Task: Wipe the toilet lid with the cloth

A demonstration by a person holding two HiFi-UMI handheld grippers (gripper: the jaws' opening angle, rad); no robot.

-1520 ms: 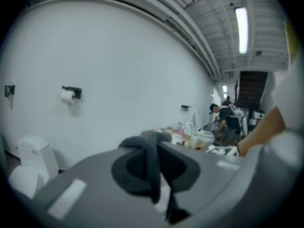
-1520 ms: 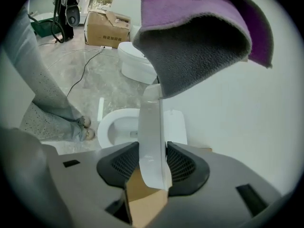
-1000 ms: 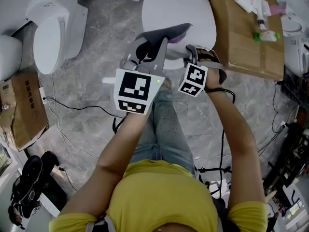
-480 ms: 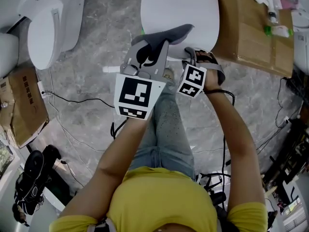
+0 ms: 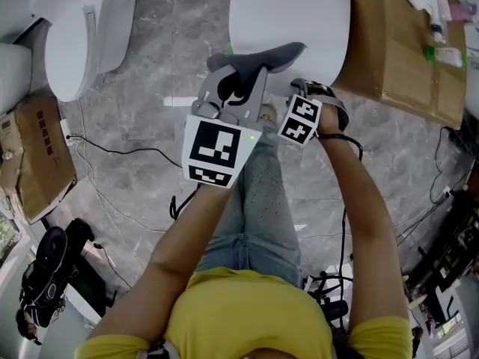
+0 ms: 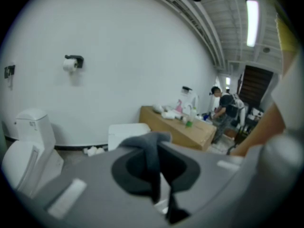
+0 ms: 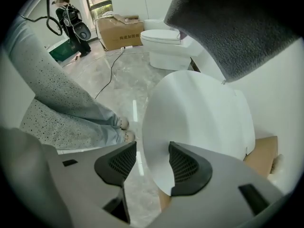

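- I see a yellow short-sleeved shirt (image 5: 247,316) and pale speckled jeans (image 5: 258,200).
- My left gripper (image 6: 156,160): grey shell, black-and-white marker cube (image 5: 217,149).
- My right gripper (image 7: 147,161): grey, ribbed black pads (image 7: 187,167).

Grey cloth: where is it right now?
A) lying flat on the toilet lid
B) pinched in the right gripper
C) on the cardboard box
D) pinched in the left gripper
D: the left gripper view shows the left gripper shut on the grey cloth, while the right gripper is open and empty in front of the toilet lid.
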